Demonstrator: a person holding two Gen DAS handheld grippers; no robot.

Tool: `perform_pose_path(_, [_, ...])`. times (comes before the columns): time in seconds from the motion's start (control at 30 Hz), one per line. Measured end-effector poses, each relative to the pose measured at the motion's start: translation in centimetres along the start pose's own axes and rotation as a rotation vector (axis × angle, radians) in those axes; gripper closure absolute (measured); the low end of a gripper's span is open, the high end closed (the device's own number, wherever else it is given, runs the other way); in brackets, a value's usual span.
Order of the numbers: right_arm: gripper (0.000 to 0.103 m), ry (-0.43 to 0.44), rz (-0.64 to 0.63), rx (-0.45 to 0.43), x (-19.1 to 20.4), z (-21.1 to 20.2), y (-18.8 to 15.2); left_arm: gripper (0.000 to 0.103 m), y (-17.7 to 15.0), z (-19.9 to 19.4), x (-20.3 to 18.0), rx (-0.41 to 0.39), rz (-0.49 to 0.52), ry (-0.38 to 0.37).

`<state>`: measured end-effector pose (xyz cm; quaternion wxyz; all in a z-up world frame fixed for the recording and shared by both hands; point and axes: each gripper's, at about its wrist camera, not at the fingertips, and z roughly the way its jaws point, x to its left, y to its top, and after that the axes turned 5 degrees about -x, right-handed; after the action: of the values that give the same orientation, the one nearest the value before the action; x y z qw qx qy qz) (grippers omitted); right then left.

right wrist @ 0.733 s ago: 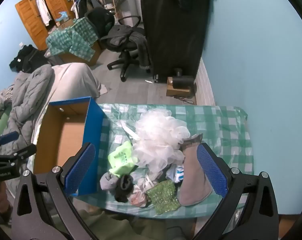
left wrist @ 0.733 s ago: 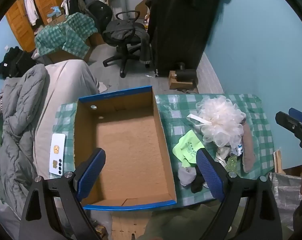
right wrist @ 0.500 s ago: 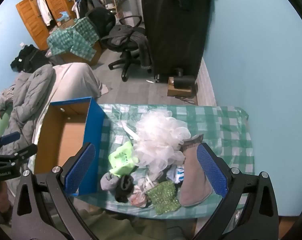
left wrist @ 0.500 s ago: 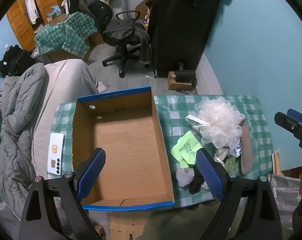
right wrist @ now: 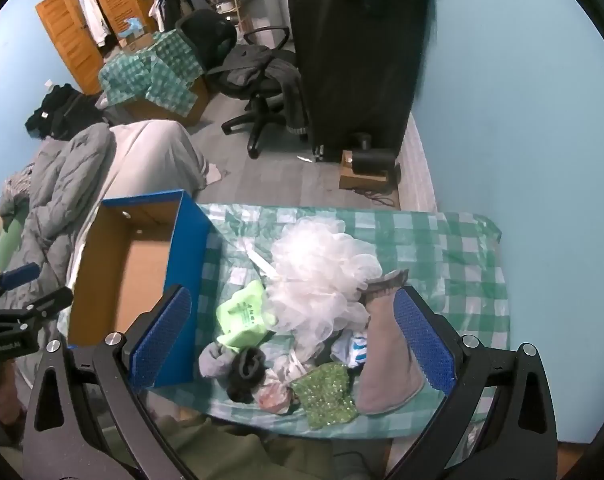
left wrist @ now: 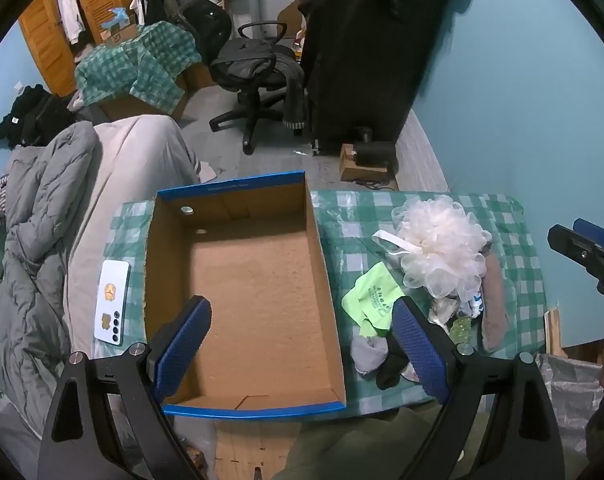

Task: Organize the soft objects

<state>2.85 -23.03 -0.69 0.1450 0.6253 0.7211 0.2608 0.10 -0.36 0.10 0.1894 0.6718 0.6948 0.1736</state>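
Note:
An empty blue-edged cardboard box (left wrist: 221,408) (right wrist: 181,264) sits on the left of a green checked table (left wrist: 518,248) (right wrist: 454,264). To its right lies a pile of soft things: a white bath pouf (left wrist: 442,248) (right wrist: 322,276), a lime green cloth (left wrist: 370,300) (right wrist: 243,316), a grey sock (right wrist: 217,360), a black sock (right wrist: 245,372), a green sequin piece (right wrist: 326,394) and a brownish-pink sock (left wrist: 494,304) (right wrist: 386,360). My left gripper (left wrist: 302,344) is open and empty above the box. My right gripper (right wrist: 291,344) is open and empty above the pile.
A white phone (left wrist: 111,302) lies left of the box. A bed with a grey duvet (left wrist: 33,240) is on the left. An office chair (left wrist: 257,76), a black wardrobe (left wrist: 366,48) and a blue wall (right wrist: 522,100) stand beyond the table.
Both grippers have drifted only slightly; the view shifted a little. Nothing was taken hold of or let go.

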Motion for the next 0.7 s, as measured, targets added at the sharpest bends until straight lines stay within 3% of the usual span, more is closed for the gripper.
perform_pose_path(0.7, [0.002, 0.014, -0.009, 0.013, -0.35, -0.07, 0.49, 0.01, -0.14, -0.06, -0.51, 0.008, -0.001, -0.001])
